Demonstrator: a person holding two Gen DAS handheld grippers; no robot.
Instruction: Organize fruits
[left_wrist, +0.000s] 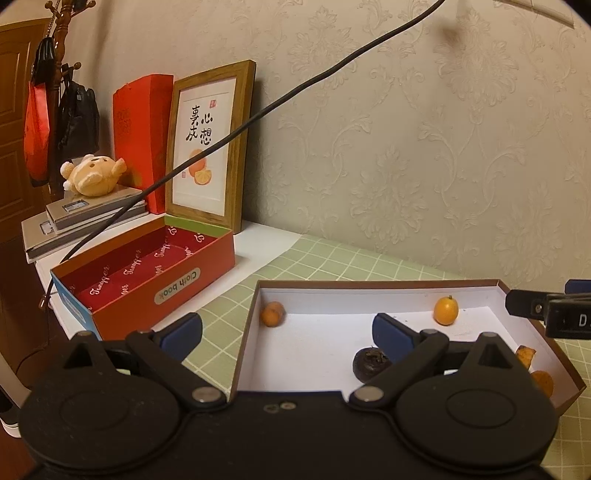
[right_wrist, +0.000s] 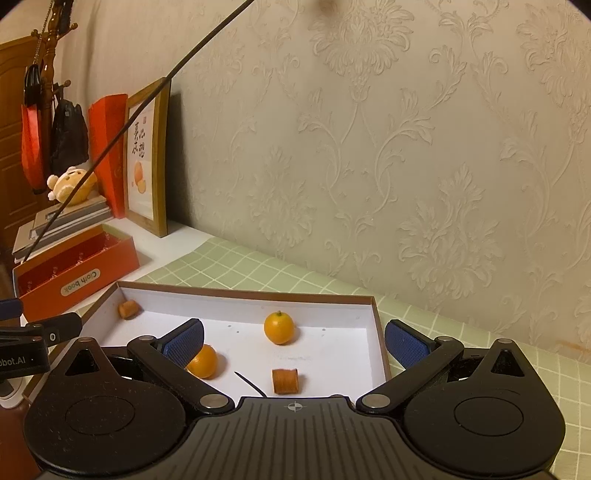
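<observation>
beside kumquat (right_wrist: 279, 327), carrot chunk (right_wrist: 285, 380) crosswise

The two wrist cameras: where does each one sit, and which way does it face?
Left wrist: on the left gripper, looking forward over the white tray's left end toward the red box; its open fingers show, and the right gripper's tip at the right edge.
Right wrist: on the right gripper, over the tray's near edge, facing the wallpapered wall; its open fingers show.
Shared: tray, stemmed kumquat, red box.
</observation>
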